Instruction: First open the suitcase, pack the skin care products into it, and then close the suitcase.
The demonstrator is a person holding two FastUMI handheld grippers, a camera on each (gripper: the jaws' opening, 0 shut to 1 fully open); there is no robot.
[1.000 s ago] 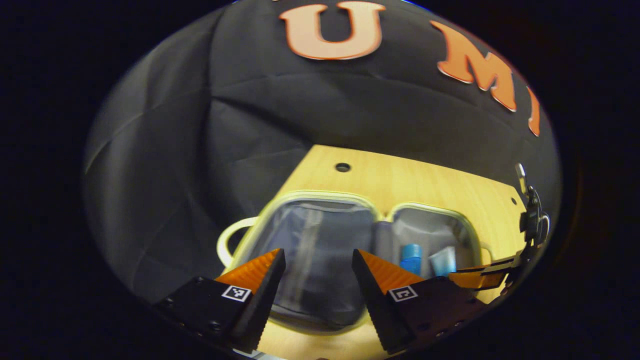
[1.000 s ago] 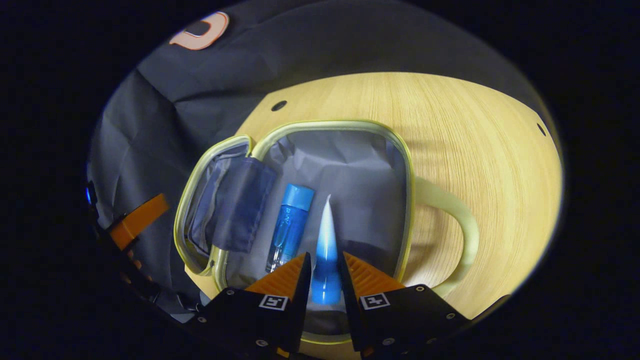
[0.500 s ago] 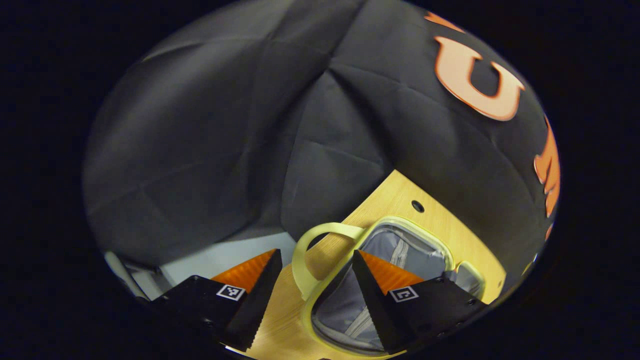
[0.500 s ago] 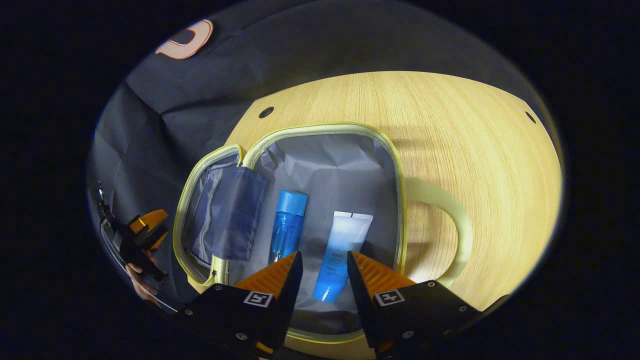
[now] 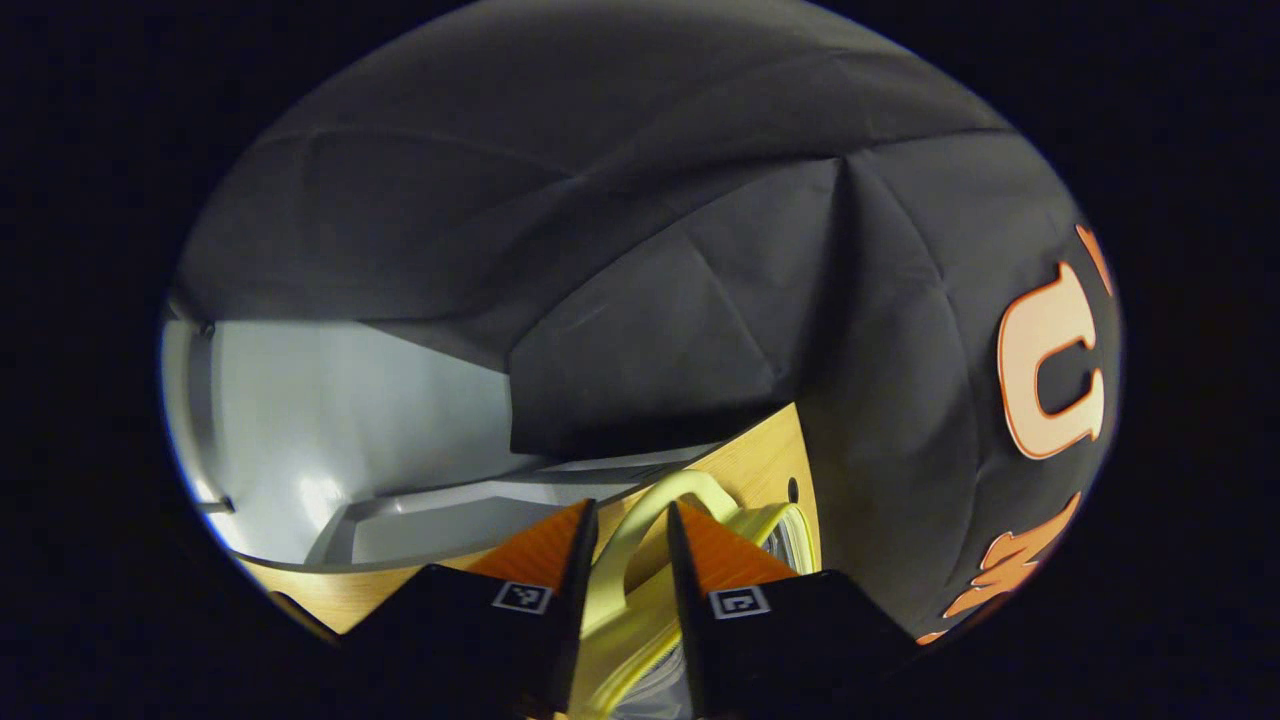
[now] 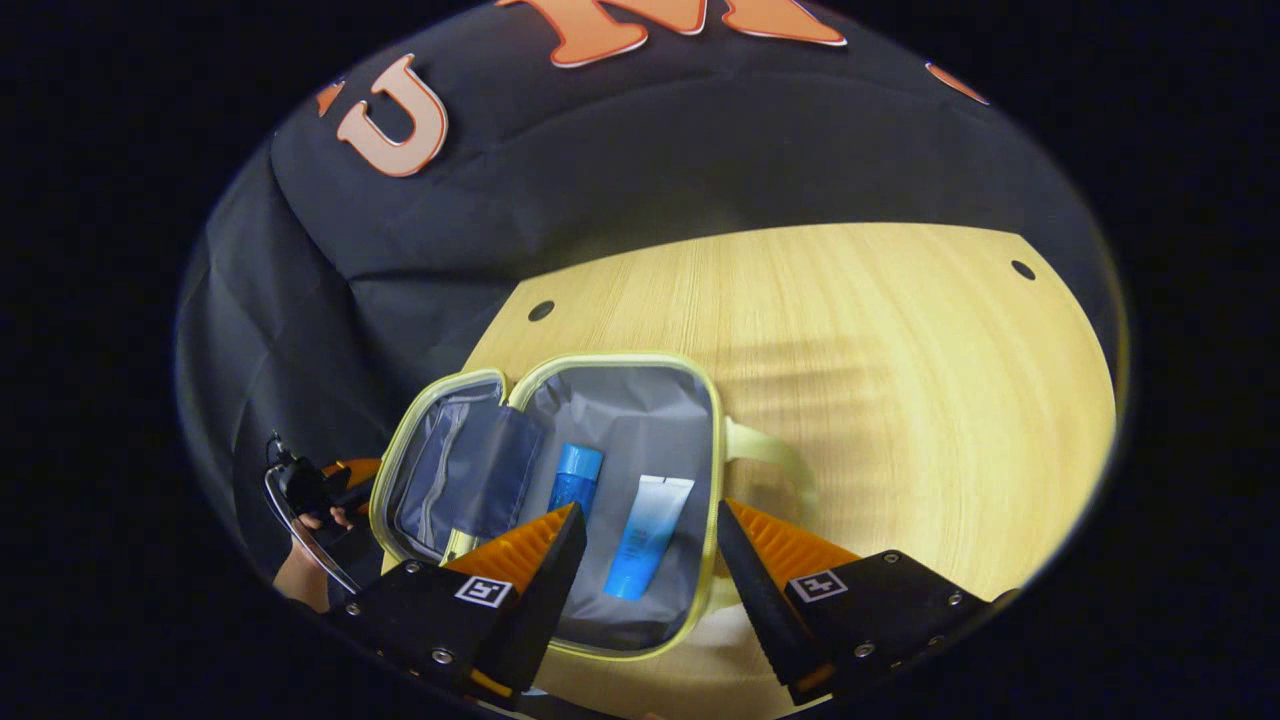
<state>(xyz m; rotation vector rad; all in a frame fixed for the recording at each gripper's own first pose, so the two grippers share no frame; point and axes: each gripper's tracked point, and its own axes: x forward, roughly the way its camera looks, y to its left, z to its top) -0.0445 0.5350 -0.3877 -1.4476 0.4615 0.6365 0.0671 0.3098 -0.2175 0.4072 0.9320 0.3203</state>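
The left gripper (image 5: pixel 628 560) has its orange fingers (image 5: pixel 540 545) drawn close together around the pale yellow handle (image 5: pixel 640 530) of the suitcase; the strap runs through the narrow gap between them, but whether both pads press on it cannot be told. The right gripper (image 6: pixel 645 555) has its fingers (image 6: pixel 525 550) spread wide, holding nothing, and hangs above the near rim of the open suitcase (image 6: pixel 600 500).

The suitcase lies flat and open on the wooden table (image 6: pixel 900 400), toward the table's left edge, both halves lined in grey with a yellow-green rim. In the right gripper view the larger half holds two skin care products side by side on the lining: a blue bottle (image 6: pixel 577 480) with a blue cap, and a white-and-blue tube (image 6: pixel 648 535) just to its right, apart from it, blue cap end pointing at the near rim. The smaller half, hinged at the left, carries a dark grey fabric pocket (image 6: pixel 490 480). A second yellow handle (image 6: pixel 770 465) sticks out from the right side of the case onto bare wood.

At the left edge of the same view a hand (image 6: pixel 305 575) holds the other gripper beside the smaller half. Small round holes (image 6: pixel 541 310) mark the table's far corners.
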